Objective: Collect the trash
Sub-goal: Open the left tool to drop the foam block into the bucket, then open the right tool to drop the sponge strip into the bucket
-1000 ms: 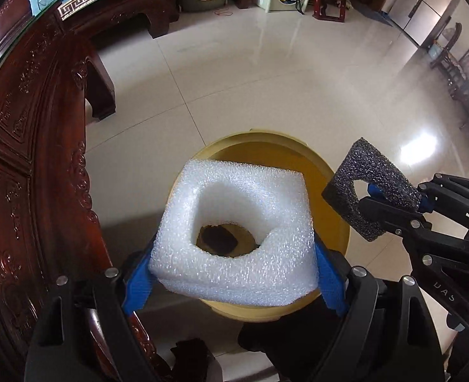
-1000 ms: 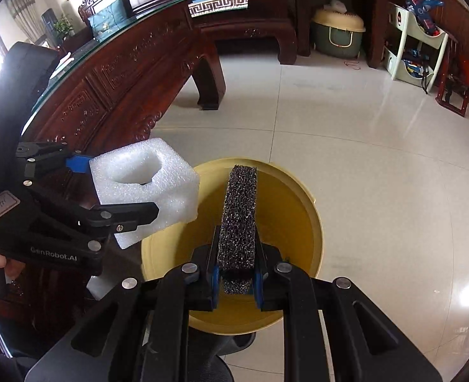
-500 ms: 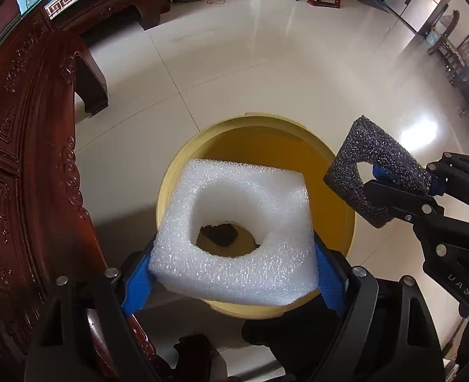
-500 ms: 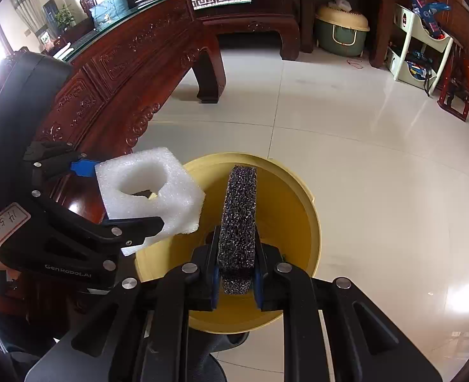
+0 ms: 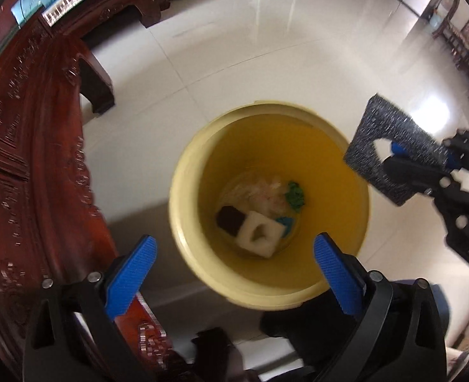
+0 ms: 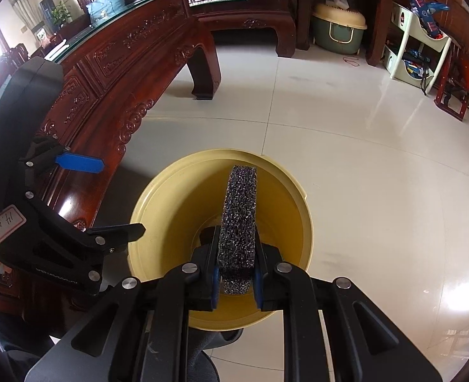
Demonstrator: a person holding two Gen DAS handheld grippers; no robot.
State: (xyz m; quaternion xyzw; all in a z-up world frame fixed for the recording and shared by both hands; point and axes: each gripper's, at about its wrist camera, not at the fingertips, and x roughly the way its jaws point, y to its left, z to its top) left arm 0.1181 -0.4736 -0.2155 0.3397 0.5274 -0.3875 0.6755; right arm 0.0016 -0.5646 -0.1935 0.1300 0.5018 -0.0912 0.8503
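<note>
My left gripper (image 5: 234, 238) hangs over the yellow bucket (image 5: 183, 191), pointing steeply down. Its jaws are opening wide with nothing between them. The white foam block (image 5: 258, 234) with a hole lies at the bottom of the bucket, beside a dark block (image 5: 229, 219) and green (image 5: 294, 195) and blue scraps. My right gripper (image 6: 236, 238) is shut on a black speckled foam piece (image 6: 239, 210) and holds it edge-on above the bucket (image 6: 158, 197). In the left wrist view that black foam (image 5: 371, 146) sits at the bucket's right rim. The left gripper (image 6: 123, 197) shows at the left.
A carved dark red wooden table (image 5: 27, 159) runs close along the bucket's left side. Pale glossy floor tiles (image 6: 377, 159) lie beyond and to the right. Far back stand a green and cream bin (image 6: 337, 28) and a white shelf rack (image 6: 415, 47).
The left gripper has let go of the white foam block, which has dropped to the bottom of the bucket. Its jaws stand wider. The right gripper and its black foam have kept still.
</note>
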